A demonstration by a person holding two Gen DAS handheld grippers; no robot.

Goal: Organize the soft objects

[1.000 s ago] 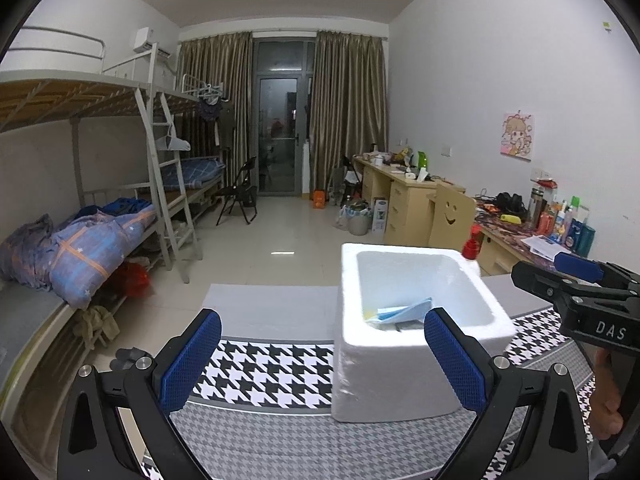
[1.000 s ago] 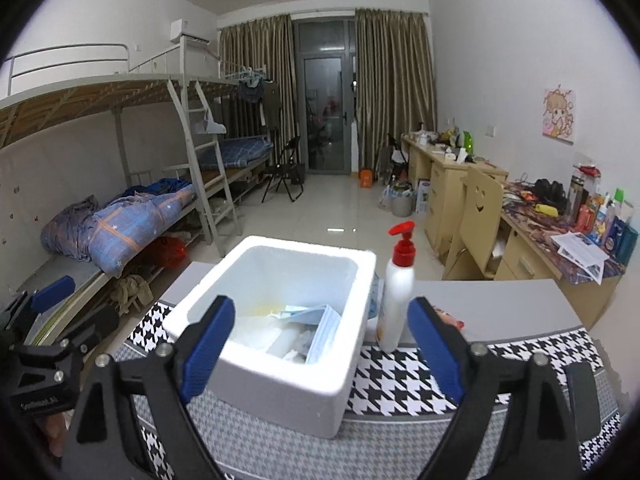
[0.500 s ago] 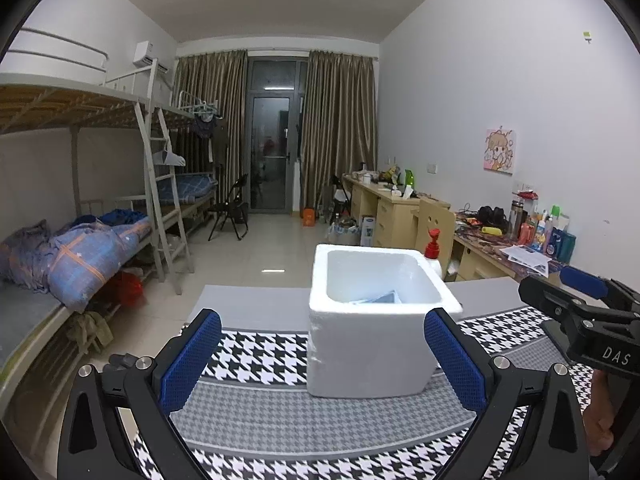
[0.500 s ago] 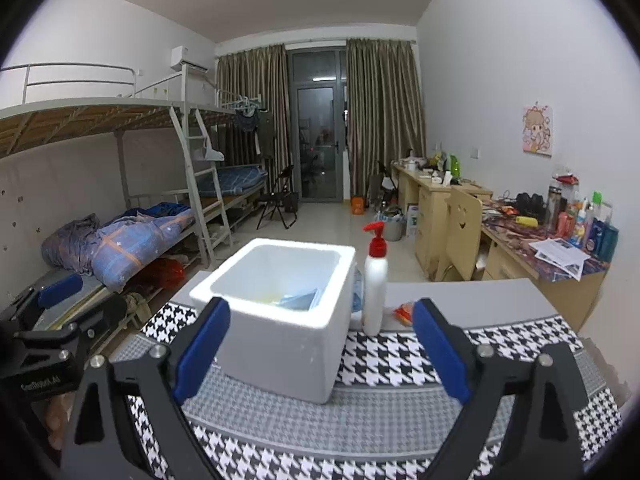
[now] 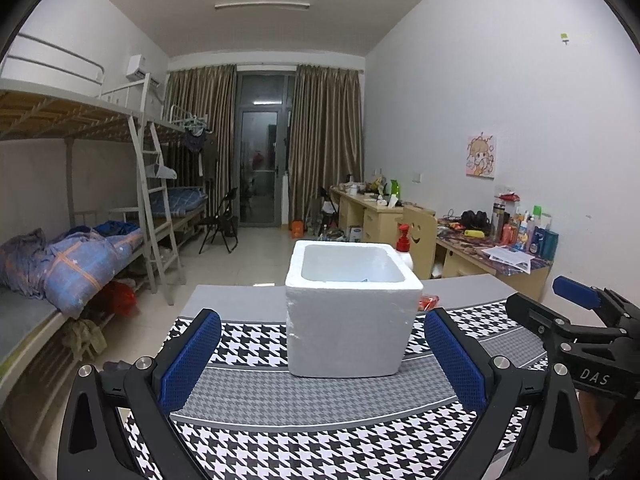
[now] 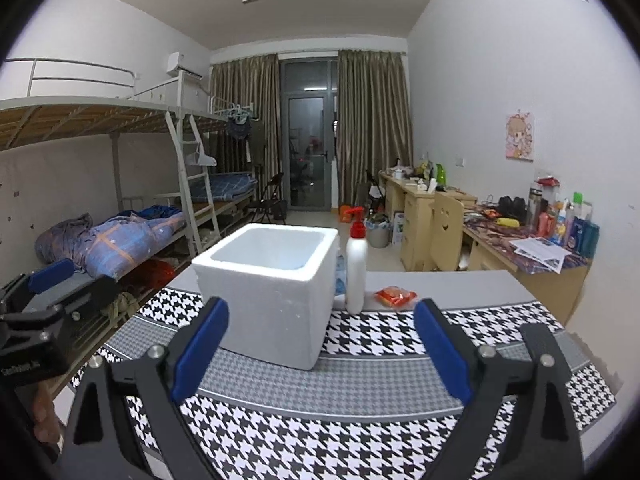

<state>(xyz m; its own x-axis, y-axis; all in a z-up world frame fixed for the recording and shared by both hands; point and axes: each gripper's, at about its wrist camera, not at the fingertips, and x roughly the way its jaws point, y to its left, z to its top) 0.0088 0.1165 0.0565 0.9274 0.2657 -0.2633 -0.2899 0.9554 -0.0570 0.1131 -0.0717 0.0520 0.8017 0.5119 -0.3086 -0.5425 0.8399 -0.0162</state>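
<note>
A white foam box point(image 5: 352, 312) stood on a table covered by a black-and-white houndstooth cloth point(image 5: 304, 436), its top open and only a sliver of blue showing inside. To the far left of it, beyond the table, a bunk bed point(image 5: 60, 264) held a rumpled blue quilt. The left gripper point(image 5: 322, 360) hung over the cloth in front of the box, its blue-padded jaws spread wide and holding nothing. Just right of the box stood a white pump bottle with a red top point(image 6: 356, 268), near the box but whether touching could not be told. Right of the bottle lay a small orange-red packet point(image 6: 395, 296) on the grey part of the table. The right gripper point(image 6: 320, 356) was farther right, its jaws having just been opening, now fully wide with nothing between them. A cluttered wooden desk point(image 6: 532, 256) ran along the right wall.
</note>
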